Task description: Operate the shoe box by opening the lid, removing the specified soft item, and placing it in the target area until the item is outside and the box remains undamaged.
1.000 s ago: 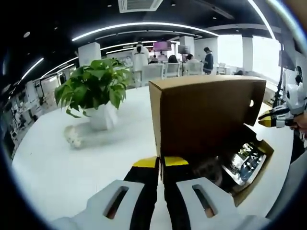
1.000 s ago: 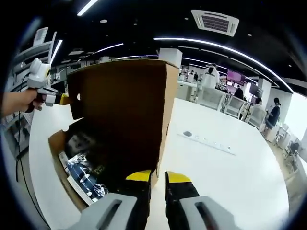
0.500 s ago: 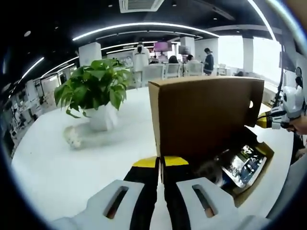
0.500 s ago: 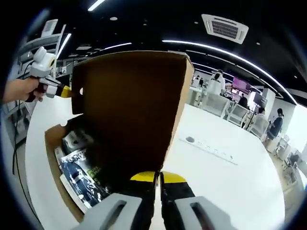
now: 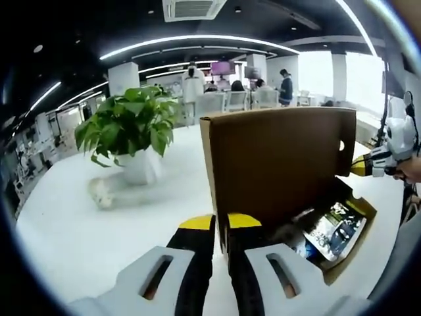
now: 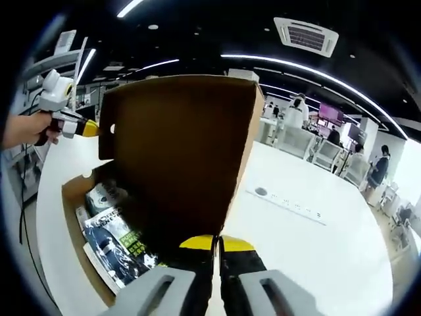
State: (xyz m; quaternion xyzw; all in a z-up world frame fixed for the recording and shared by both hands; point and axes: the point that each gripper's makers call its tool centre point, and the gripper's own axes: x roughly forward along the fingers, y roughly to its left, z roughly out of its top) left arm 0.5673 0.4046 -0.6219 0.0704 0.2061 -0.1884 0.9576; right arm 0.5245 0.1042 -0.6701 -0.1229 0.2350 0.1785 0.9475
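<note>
A brown cardboard shoe box (image 5: 358, 227) (image 6: 71, 197) stands on a white table with its lid (image 5: 283, 158) (image 6: 177, 151) raised upright. Inside lie dark glossy printed packets (image 5: 332, 230) (image 6: 122, 240). My left gripper (image 5: 221, 222) is shut on the lid's near lower edge; in the right gripper view its yellow tip (image 6: 89, 128) sits at the lid's far corner. My right gripper (image 6: 218, 243) is shut on the opposite edge of the lid, and it enters the left gripper view (image 5: 368, 164) from the right, at the lid's side flap.
A potted green plant (image 5: 128, 125) in a white pot stands left of the box, with a small pale object (image 5: 100, 191) beside it. A flat strip (image 6: 289, 197) lies on the table (image 6: 316, 250) to the right. People and chairs are far behind.
My right gripper's jaws, slightly apart a second ago, have shut on the lid's edge. The lid stays upright and a little more of the packets shows. The left gripper has barely moved.
</note>
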